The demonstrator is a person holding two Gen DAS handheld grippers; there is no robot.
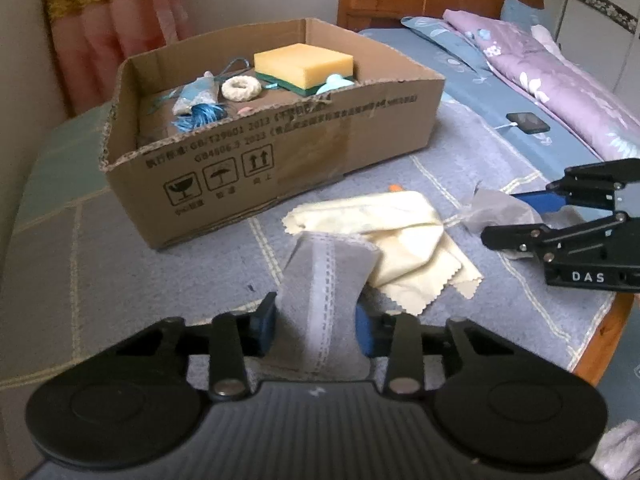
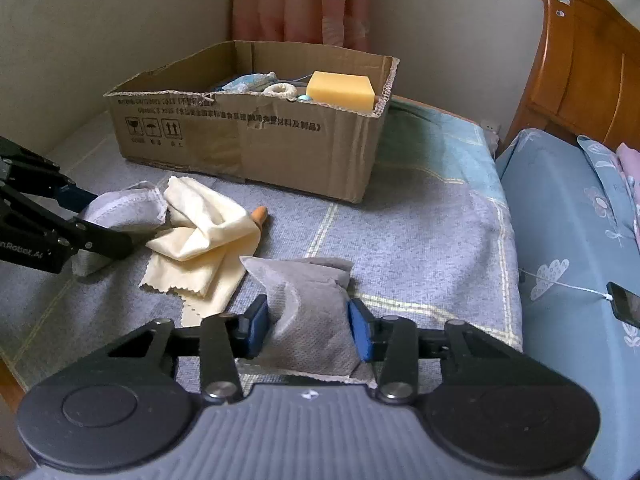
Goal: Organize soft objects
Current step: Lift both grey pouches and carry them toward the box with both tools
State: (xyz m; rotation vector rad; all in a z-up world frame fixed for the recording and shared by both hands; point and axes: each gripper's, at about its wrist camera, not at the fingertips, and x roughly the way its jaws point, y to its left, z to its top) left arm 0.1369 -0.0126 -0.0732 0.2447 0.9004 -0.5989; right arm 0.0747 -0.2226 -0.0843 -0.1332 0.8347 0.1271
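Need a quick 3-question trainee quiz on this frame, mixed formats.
1. True or false: the yellow sponge lies on the blanket outside the cardboard box.
2. What do the left tongs grip?
A. cream cloth
B. grey fabric pouch
C. white ring
3. Fill in: the right tongs are closed on a second grey ____.

Key: 1 false; 2 B; 3 pouch
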